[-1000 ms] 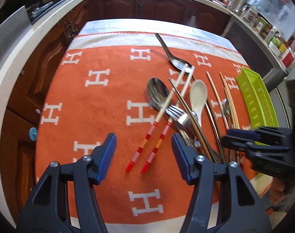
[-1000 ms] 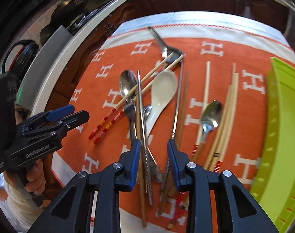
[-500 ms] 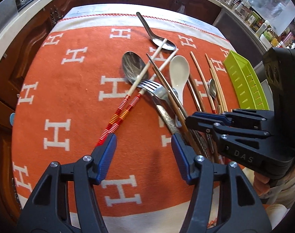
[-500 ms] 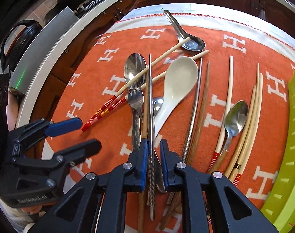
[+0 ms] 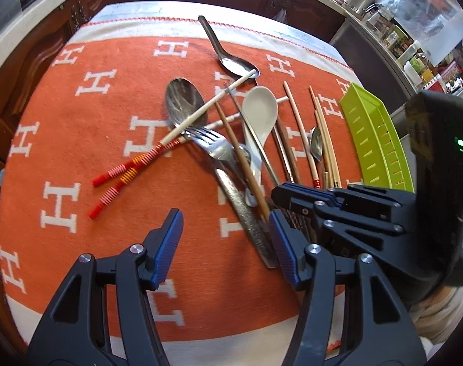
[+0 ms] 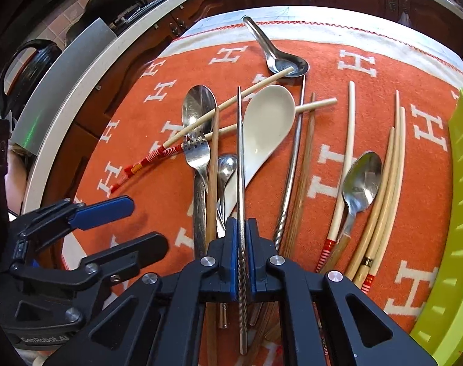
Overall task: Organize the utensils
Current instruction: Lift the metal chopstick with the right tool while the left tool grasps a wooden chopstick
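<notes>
A heap of utensils lies on the orange cloth (image 6: 338, 61). My right gripper (image 6: 240, 238) is shut on a twisted-handle metal chopstick (image 6: 239, 152) that runs straight up over the white ceramic spoon (image 6: 268, 122). Beside it lie a fork (image 6: 196, 152), a brown wooden chopstick (image 6: 213, 167) and a second metal chopstick (image 6: 292, 167). In the left wrist view my left gripper (image 5: 225, 231) stands open low over the cloth. The fork's handle (image 5: 246, 219) passes just inside its right finger, with the right gripper (image 5: 280, 195) close by.
A lime green tray (image 6: 454, 244) sits along the cloth's right edge. Pale chopsticks (image 6: 393, 167) and a small spoon (image 6: 361, 180) lie beside it. Two red-wrapped chopsticks (image 5: 124, 180) and a large metal spoon (image 5: 182, 100) lie left of the heap. A counter edge (image 6: 79, 70) curves behind.
My right gripper's jaws have shut on the metal chopstick and the gripper sank a little. My left gripper moved in toward the heap and lower, still open.
</notes>
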{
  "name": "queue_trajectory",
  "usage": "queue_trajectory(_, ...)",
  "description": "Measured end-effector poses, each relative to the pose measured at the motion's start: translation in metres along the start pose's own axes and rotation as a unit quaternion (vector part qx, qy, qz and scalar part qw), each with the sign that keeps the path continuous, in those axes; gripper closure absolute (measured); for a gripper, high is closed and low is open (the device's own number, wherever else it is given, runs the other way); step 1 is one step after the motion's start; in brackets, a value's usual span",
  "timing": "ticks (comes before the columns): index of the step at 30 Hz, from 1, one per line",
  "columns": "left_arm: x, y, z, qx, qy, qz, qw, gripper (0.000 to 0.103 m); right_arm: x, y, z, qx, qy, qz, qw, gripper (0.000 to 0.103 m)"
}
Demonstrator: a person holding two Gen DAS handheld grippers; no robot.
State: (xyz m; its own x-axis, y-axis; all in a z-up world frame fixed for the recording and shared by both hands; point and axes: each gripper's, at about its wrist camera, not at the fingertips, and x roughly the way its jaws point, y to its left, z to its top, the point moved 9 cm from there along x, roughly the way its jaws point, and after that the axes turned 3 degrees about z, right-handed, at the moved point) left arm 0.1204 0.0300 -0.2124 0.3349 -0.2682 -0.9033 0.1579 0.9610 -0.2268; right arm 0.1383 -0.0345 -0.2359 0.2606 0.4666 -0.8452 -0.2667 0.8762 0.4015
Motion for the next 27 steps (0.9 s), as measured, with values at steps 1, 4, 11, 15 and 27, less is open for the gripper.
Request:
queue_trajectory(1, 0.001, -0.002, 0.000, -0.002, 0.001, -0.001, 1.0000, 0.047, -0.004, -0.002, -0.002, 0.003, -0.004, 0.003, 1.000, 0.097)
queue_trajectory(4, 0.005, -0.009, 0.000, -0.004, 0.000, 0.005, 1.0000, 0.052, -0.019, -0.008, -0.005, 0.016, -0.023, 0.008, 1.000, 0.097)
queue_trajectory(11, 0.019, -0.029, 0.001, -0.006, 0.002, 0.008, 0.9999, 0.079, -0.065, -0.026, -0.016, 0.047, -0.067, 0.021, 0.996, 0.097)
queue_trajectory(15, 0.027, -0.031, 0.000, -0.014, 0.005, 0.022, 0.9997, 0.094, -0.090, -0.037, -0.025, 0.062, -0.089, 0.024, 0.994, 0.098)
queue_trajectory(27, 0.020, -0.030, 0.002, -0.022, -0.010, 0.043, 0.9988, 0.099, -0.123, -0.062, -0.056, 0.094, -0.118, 0.028, 0.988, 0.098)
